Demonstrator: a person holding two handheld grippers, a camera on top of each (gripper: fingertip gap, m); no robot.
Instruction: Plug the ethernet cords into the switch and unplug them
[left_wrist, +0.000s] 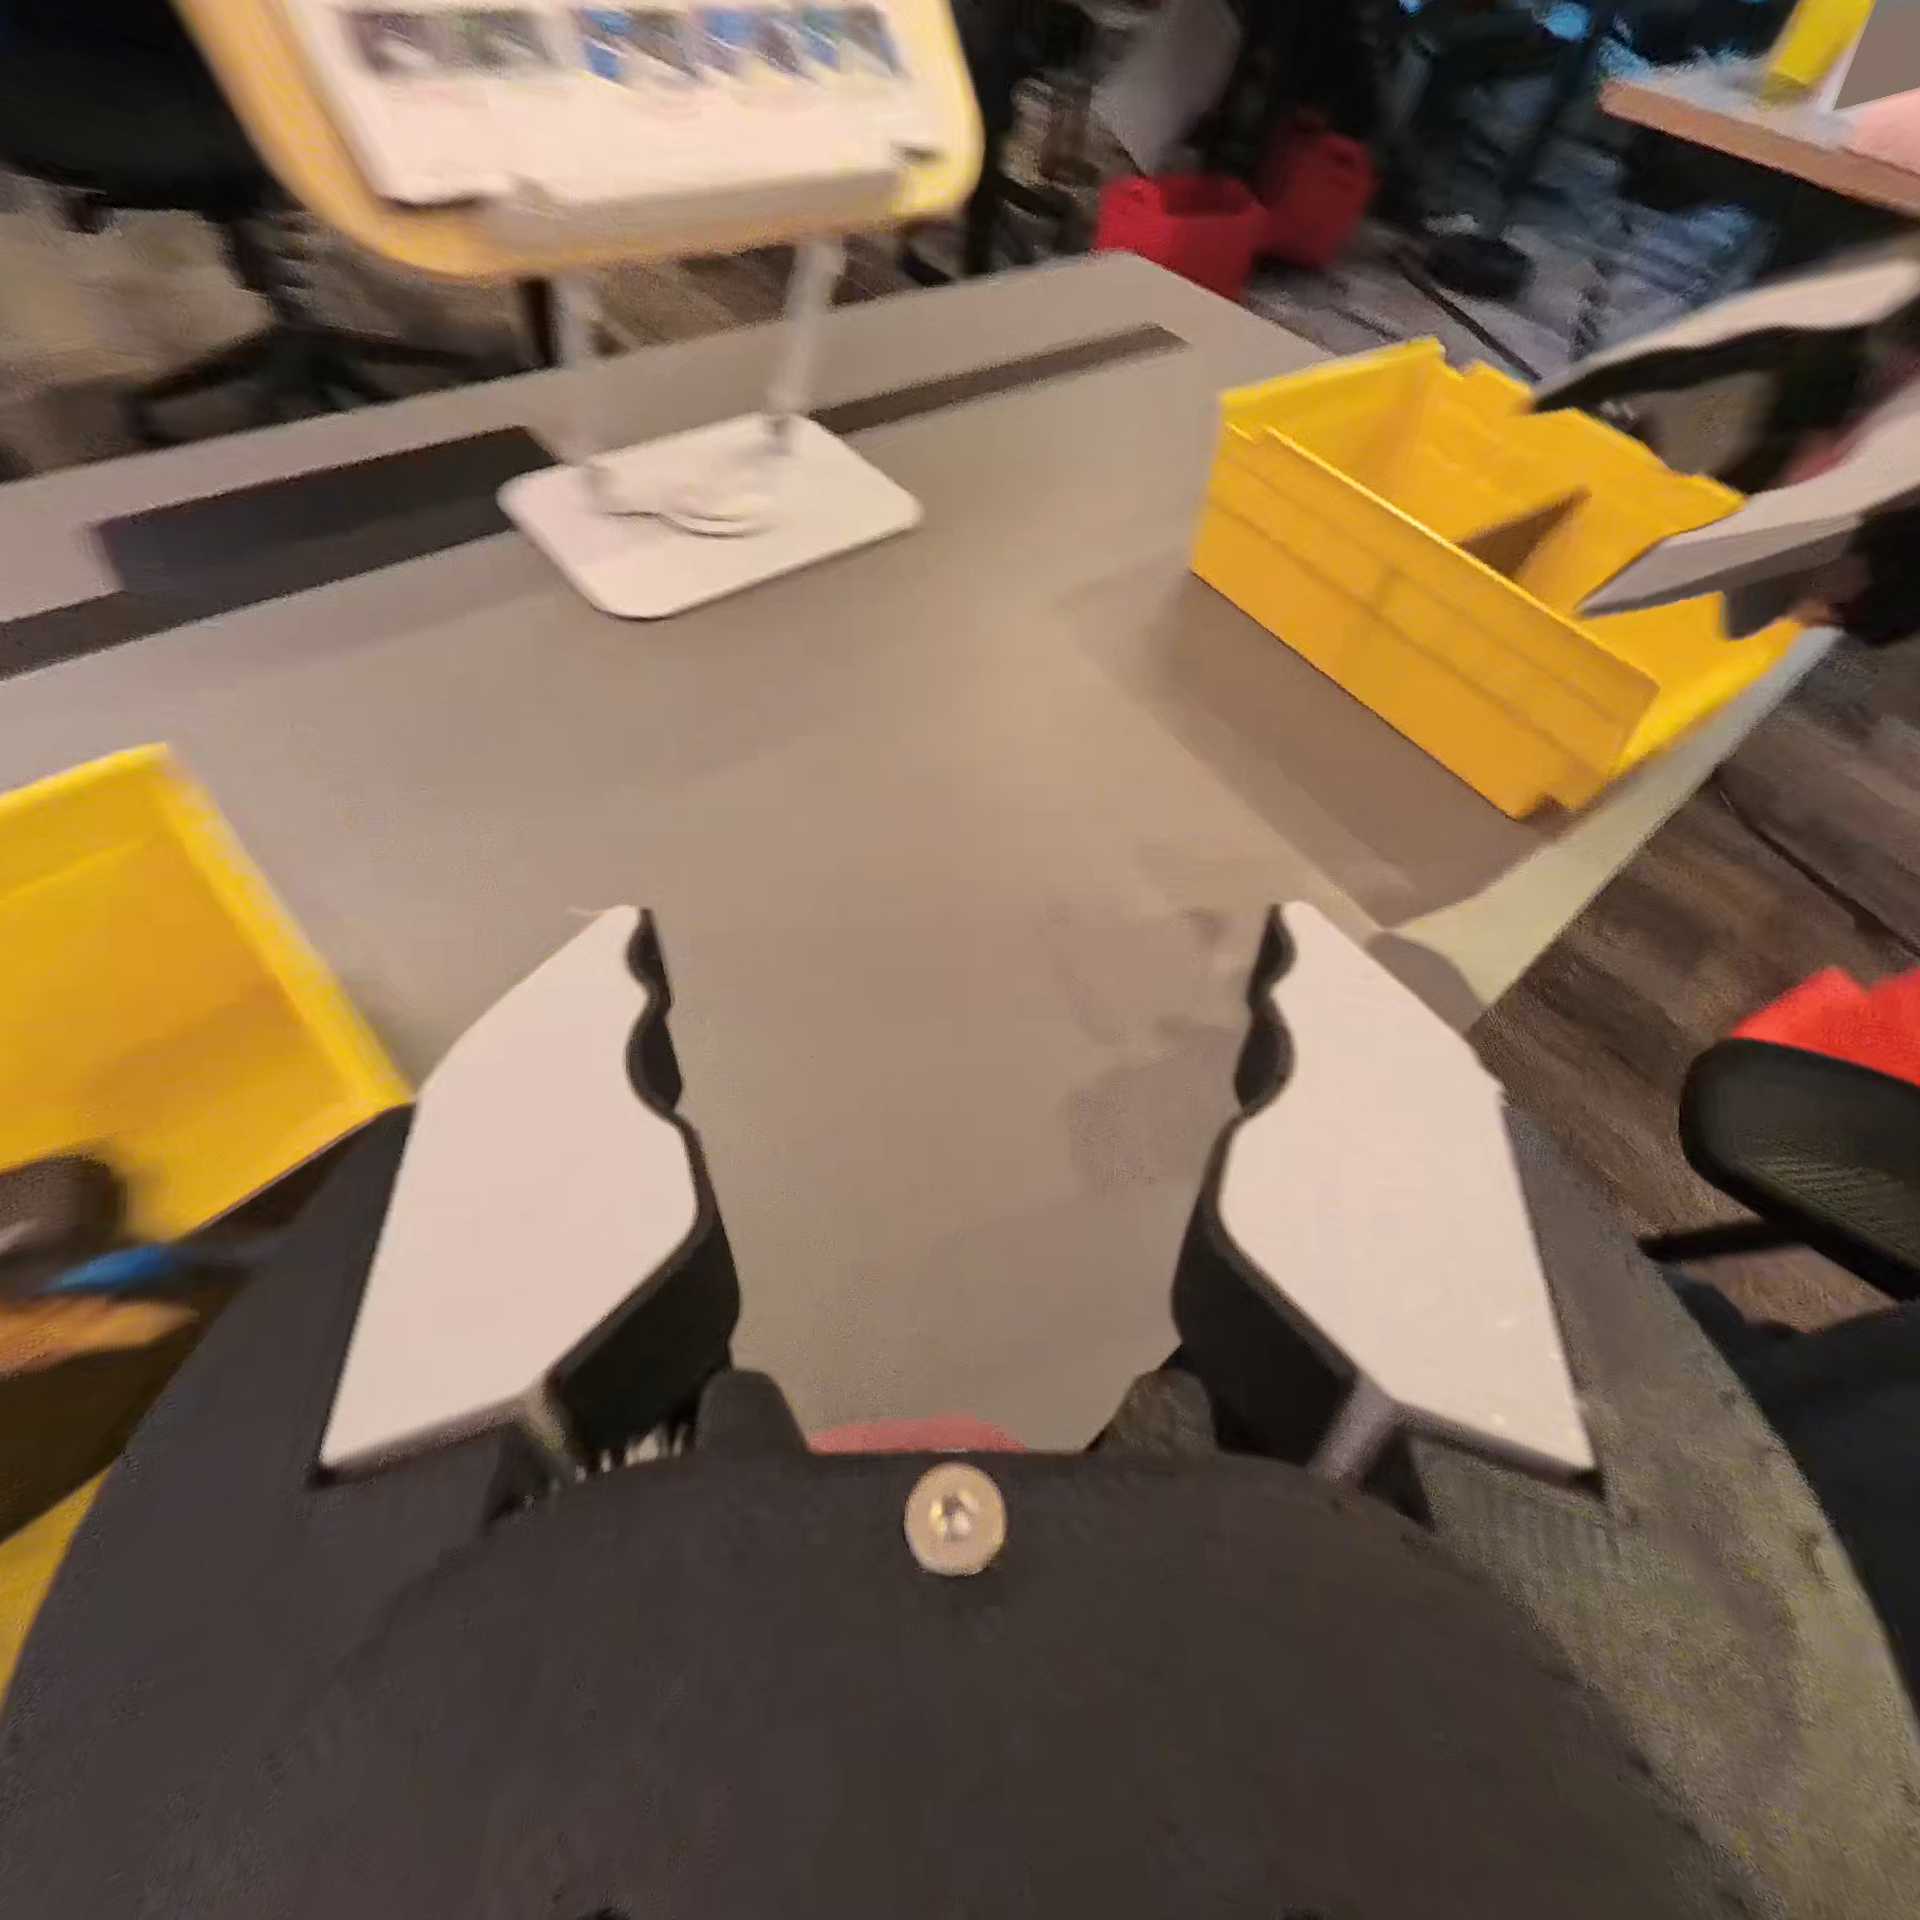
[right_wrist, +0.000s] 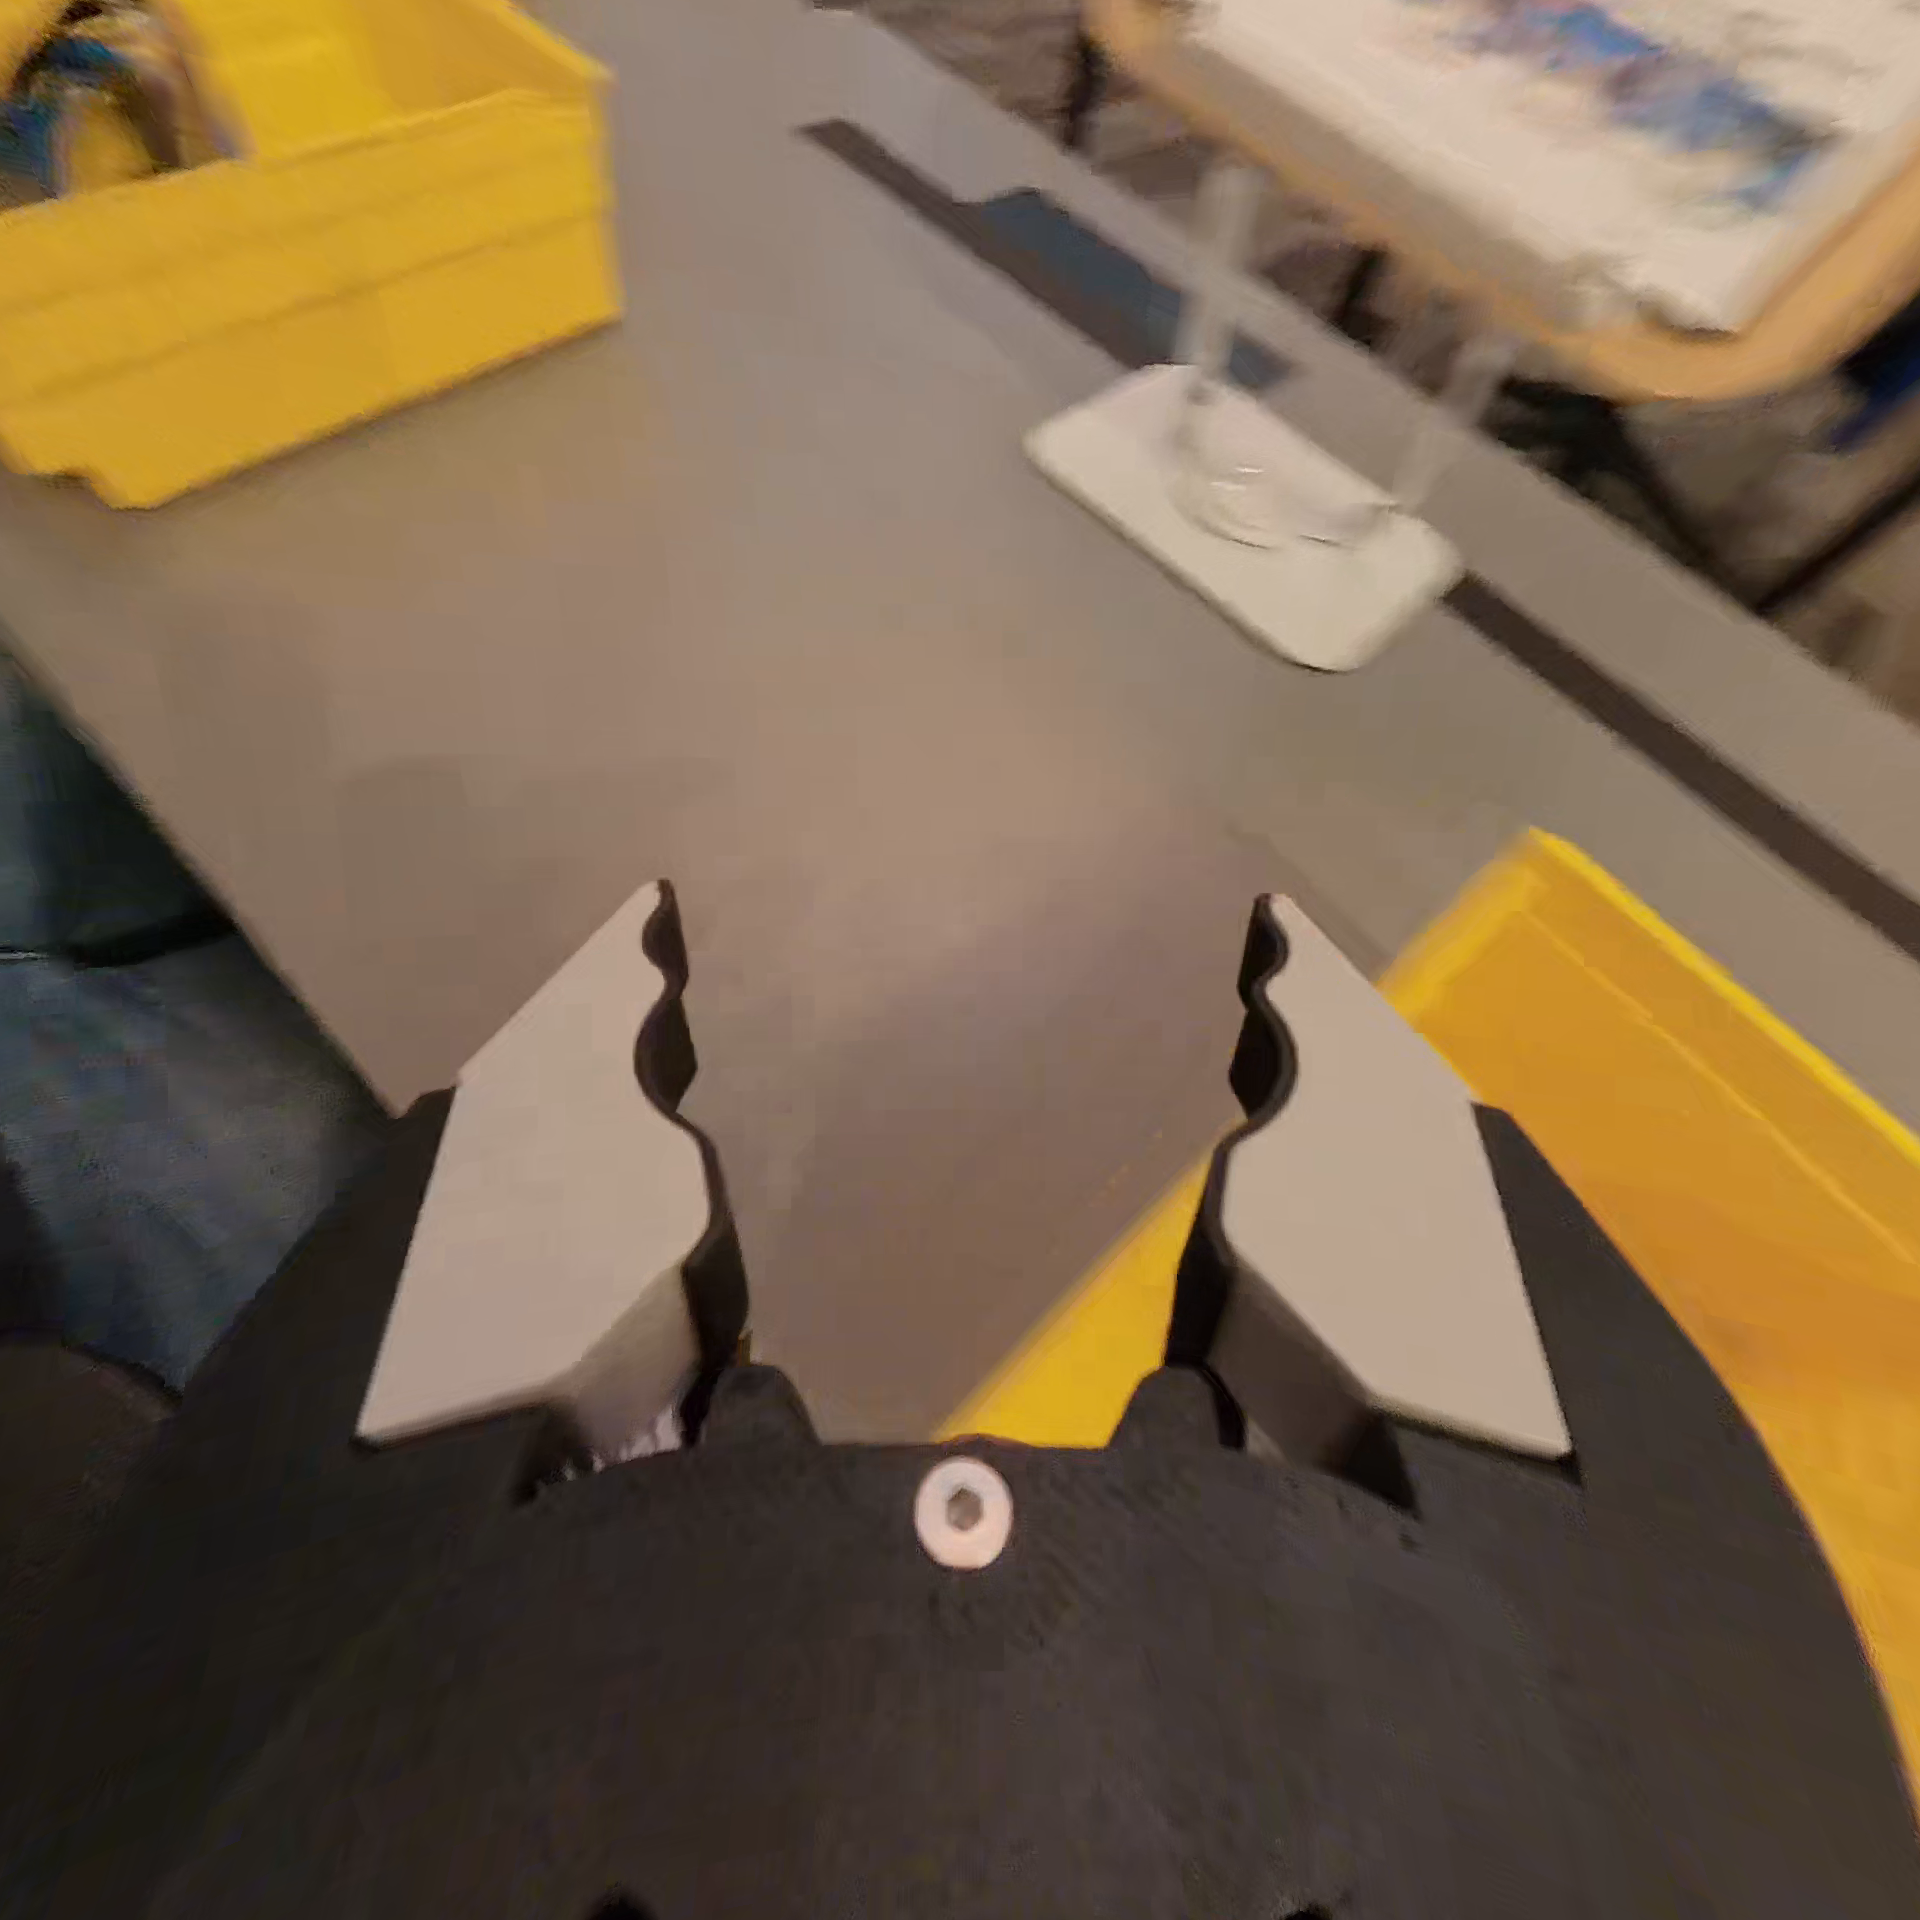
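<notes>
My left gripper (left_wrist: 958, 920) is open and empty above the grey table (left_wrist: 883, 748). My right gripper (right_wrist: 961, 899) is open and empty too, over the table beside a yellow bin (right_wrist: 1621, 1122). In the left wrist view the right gripper's fingers (left_wrist: 1766, 540) hang over the far right yellow bin (left_wrist: 1434, 561). A second yellow bin (left_wrist: 135, 997) sits at the left; something dark and blue (left_wrist: 94, 1236) shows at its near end. That bin shows in the right wrist view (right_wrist: 312, 260) with blurred blue things (right_wrist: 94, 114) in it. I cannot make out a switch or cords clearly.
A white stand base (left_wrist: 707, 520) with thin posts holds a yellow-rimmed board (left_wrist: 623, 114) at the table's back, also in the right wrist view (right_wrist: 1247, 520). A dark slot (left_wrist: 312, 509) runs along the back. A black chair (left_wrist: 1808, 1143) and red bins (left_wrist: 1184, 223) stand off the table.
</notes>
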